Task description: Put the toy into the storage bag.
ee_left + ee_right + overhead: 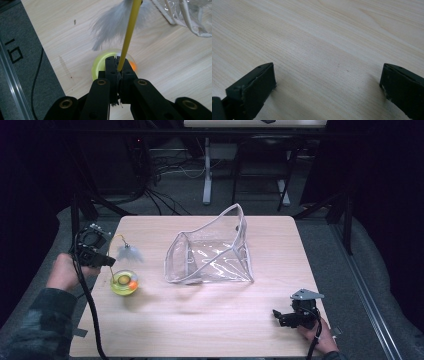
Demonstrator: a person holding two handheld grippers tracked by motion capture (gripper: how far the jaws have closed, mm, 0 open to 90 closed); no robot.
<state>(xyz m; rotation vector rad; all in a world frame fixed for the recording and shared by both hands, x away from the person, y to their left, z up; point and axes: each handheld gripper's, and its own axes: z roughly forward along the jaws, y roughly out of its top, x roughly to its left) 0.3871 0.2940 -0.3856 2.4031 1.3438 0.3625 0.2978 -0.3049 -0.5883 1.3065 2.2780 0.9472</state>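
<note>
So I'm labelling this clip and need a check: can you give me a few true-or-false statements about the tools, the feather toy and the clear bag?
1. The left tool is shut on the yellow wand. True.
2. The right tool holds the clear bag. False: its jaws stand open over bare table.
3. White feathers hang by the wand. True.
4. The round yellow-green toy lies inside the bag. False: it sits on the table, left of the bag.

You have a pale wooden table (210, 320). On it sit a clear pouch (212, 255) near the middle and a yellow-green bowl (124, 282) toward its left edge, well apart.
</note>
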